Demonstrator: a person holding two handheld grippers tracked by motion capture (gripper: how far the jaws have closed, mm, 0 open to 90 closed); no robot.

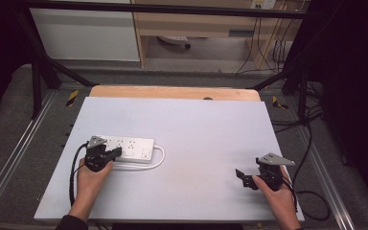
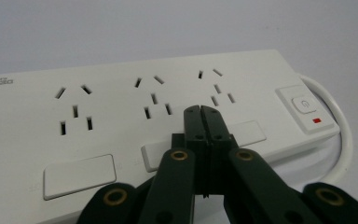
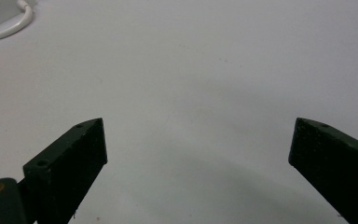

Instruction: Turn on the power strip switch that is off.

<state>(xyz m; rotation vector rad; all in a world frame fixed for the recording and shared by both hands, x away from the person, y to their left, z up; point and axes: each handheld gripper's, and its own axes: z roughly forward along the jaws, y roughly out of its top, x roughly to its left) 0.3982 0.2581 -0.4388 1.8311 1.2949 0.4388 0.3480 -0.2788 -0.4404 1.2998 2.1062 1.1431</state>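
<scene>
Power strip [image 1: 124, 147] at left centre of the table [image 1: 196, 139], left gripper [image 2: 200, 112] with jaws pressed together over its sockets, right gripper [image 3: 198, 140] spread wide at lower right: a downward push could slide the strip.

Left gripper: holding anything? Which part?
Nothing held. The left gripper has its jaws shut empty over the power strip; the right gripper is open, empty.
</scene>
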